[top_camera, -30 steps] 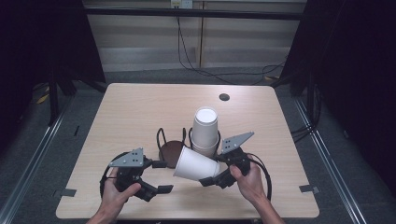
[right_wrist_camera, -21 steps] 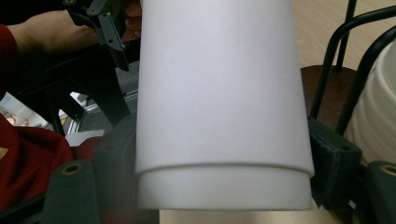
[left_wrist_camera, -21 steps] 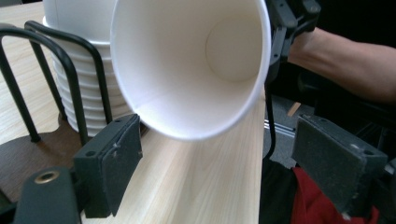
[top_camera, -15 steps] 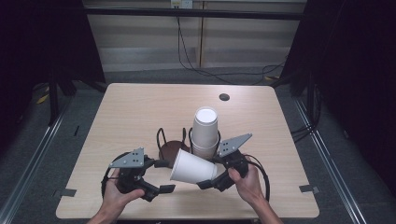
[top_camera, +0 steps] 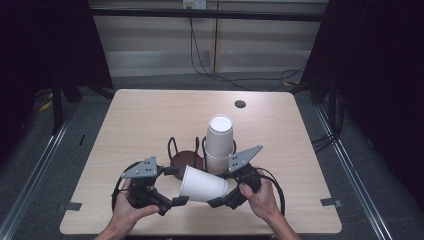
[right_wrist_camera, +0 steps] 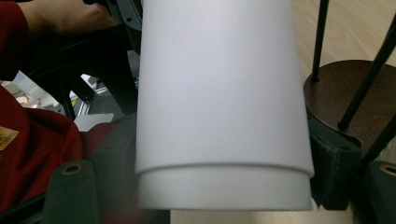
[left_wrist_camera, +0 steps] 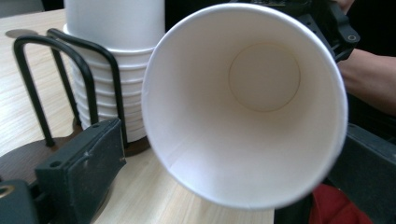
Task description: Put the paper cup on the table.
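Near the 6 o'clock edge of the counter point(top_camera: 150, 115), a white paper cup point(top_camera: 202, 184) lies on its side between the two grippers, above the surface. Its long axis runs roughly from 3 o'clock to 9 o'clock in the high view. The open mouth points toward 9 o'clock, at the left gripper point(top_camera: 172, 187); the closed base points toward 3 o'clock.

The right gripper point(top_camera: 220, 192) pinches the cup near its base, one finger on each side of the wall. In the right gripper view the cup point(right_wrist_camera: 224, 107) fills the gap between these fingers point(right_wrist_camera: 334, 163).

The left gripper's jaws have just been opening. Its fingers point(left_wrist_camera: 81, 168) now stand spread, with the cup mouth point(left_wrist_camera: 247, 107) between them. The near finger appears clear of the rim; contact on the far side cannot be judged, as that finger is partly hidden.

Beyond the cup, toward 12 o'clock, a stack of cups point(top_camera: 220, 142) stands upright in a black wire holder point(top_camera: 175, 147) on a dark round base.
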The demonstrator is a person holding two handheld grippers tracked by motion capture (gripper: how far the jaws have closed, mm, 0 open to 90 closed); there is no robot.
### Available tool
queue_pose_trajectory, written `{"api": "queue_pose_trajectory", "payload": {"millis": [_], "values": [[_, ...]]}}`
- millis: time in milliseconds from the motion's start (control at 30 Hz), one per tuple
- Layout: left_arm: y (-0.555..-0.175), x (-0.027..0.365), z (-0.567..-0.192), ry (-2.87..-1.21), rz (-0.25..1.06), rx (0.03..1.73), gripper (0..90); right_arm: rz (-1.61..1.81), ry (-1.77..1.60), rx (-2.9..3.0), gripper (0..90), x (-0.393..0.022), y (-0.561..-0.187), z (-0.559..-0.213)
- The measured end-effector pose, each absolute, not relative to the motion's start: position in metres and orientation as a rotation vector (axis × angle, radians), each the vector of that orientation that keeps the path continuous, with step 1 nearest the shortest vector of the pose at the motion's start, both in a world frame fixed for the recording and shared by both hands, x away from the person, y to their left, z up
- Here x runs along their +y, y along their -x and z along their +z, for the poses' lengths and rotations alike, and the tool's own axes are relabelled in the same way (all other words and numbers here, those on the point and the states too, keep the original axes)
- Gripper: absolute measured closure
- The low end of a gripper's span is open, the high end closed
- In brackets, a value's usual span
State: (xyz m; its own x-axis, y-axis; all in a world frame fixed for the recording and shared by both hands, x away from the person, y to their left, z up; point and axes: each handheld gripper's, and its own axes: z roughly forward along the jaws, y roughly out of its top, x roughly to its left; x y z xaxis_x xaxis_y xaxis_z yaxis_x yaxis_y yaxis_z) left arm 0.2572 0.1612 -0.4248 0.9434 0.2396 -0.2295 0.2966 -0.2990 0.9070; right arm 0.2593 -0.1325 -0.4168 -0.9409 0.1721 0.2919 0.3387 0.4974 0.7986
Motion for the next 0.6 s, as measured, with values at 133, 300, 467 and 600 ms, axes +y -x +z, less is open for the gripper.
{"api": "queue_pose_trajectory", "payload": {"millis": [133, 300, 467, 600], "values": [[-0.257, 0.158, -0.425, -1.901, -0.065, 0.378, 0.6, -1.410, 0.429, -2.572, 24.6, -0.128, -0.258, -0.417], [-0.258, 0.155, -0.427, -1.907, -0.102, 0.363, 0.2, -1.400, 0.417, -2.575, 24.5, -0.125, -0.258, -0.417], [-0.257, 0.153, -0.427, -1.897, -0.129, 0.330, 2.5, -1.396, 0.389, -2.581, 24.5, -0.118, -0.257, -0.415], [-0.257, 0.151, -0.428, -1.899, -0.129, 0.337, 2.8, -1.386, 0.381, -2.586, 24.5, -0.117, -0.257, -0.416]]}}
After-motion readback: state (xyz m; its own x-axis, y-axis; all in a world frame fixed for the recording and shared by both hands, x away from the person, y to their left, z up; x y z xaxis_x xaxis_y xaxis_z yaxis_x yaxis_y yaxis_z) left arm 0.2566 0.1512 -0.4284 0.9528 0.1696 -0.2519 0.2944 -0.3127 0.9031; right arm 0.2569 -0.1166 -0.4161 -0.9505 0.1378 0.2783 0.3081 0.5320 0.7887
